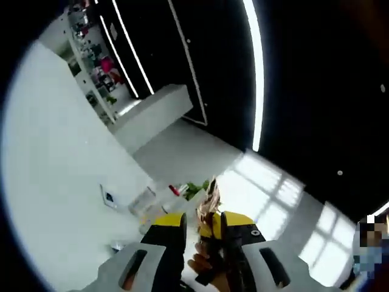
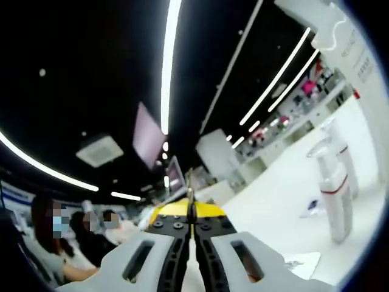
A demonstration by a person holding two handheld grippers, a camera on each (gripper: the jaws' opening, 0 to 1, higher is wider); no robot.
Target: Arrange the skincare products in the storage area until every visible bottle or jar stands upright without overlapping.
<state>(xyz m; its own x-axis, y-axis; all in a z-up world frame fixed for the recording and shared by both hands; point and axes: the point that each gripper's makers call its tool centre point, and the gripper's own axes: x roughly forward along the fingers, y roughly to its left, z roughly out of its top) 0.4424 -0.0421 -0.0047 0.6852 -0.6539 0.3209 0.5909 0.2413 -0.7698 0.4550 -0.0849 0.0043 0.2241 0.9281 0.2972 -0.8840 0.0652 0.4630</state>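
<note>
The left gripper [image 1: 199, 234] stood with its yellow-tipped jaws parted a little, and a hand [image 1: 209, 267] showed low in the gap between them, holding something I could not make out. Just past the tips, in the left gripper view, lay a clutter of small items [image 1: 182, 191], one red-capped, with some green among them, too small to name. Beyond and to the left of the jaws ran a broad white surface [image 1: 55, 182], free of things over most of its spread, then a white counter block [image 1: 155, 109], and furthest off a shelf of coloured goods [image 1: 97, 67].

The right gripper [image 2: 192, 228] had its jaws pressed together with nothing between them. To the right of it a white pump bottle with a red band [image 2: 335, 194] stood upright on a white counter [image 2: 285, 188], a second one [image 2: 345, 161] just behind it. Left of the jaws, seated people [image 2: 79, 237] watched. Far ahead, light strips [image 2: 170, 61] crossed a black ceiling.
</note>
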